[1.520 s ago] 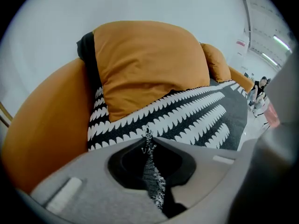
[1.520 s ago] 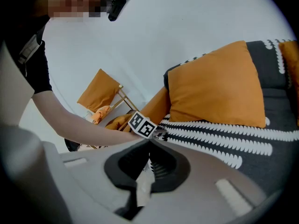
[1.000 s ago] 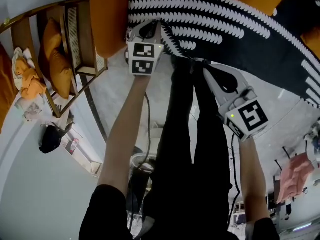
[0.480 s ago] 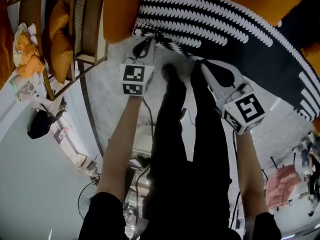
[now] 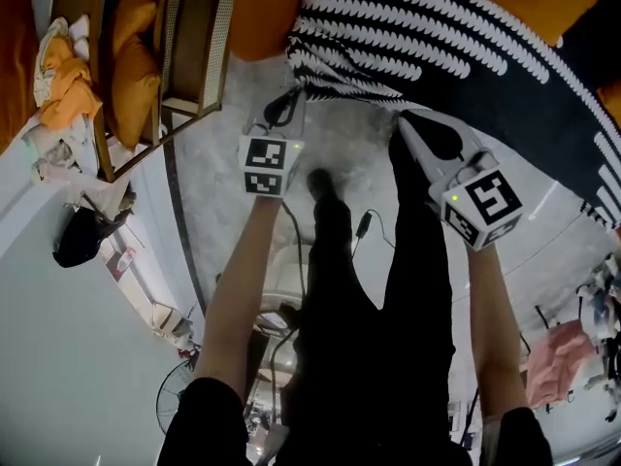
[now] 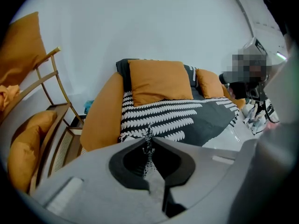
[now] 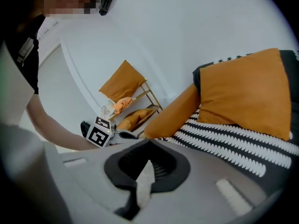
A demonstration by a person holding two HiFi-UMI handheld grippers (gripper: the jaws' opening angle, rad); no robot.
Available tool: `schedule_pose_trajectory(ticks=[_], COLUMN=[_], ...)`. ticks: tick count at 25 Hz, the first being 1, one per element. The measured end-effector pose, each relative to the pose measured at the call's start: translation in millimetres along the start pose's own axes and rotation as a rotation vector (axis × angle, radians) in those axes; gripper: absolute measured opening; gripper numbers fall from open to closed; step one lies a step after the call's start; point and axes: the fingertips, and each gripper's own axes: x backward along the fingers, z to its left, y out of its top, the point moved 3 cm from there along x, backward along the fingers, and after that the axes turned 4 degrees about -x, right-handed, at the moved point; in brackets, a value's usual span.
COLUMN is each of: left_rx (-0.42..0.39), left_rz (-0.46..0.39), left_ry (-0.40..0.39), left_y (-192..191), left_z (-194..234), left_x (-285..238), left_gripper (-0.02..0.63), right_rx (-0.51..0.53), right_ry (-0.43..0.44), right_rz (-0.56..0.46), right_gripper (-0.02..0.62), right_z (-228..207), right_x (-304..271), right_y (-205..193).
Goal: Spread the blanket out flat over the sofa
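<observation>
While the black-and-white blanket (image 5: 417,37) is draped over the seat of the orange sofa (image 5: 260,13), a thin strip of its front edge is pinched in the closed jaws of the left gripper (image 6: 148,143). The right gripper (image 7: 148,143) is held near that same edge with its jaws pressed together; whether any cloth is caught there cannot be told.

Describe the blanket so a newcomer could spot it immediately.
Find the orange sofa against the white wall. Draped over its seat lies the blanket, the only black fabric with rows of white leaf-like marks; the cushions around it are plain orange.
</observation>
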Motion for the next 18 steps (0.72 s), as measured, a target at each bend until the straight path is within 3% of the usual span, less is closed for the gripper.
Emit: schedule_pose_trajectory(ticks=[9,18], left_rx=[-0.110,-0.278], left_rz=[-0.068,0.021], left_ry=[-0.094,-0.183], left_y=[-62,-136], left_z=[29,26], left_x=[45,30], left_gripper=[0.015,0.015], right_rx=[0.037,-0.015], right_ry=[-0.160,-0.240], right_rz=[-0.069,-0.154], right_gripper=[0.002,0.002], right_z=[95,135], right_x=[-19,-34], right_y=[-36,-87])
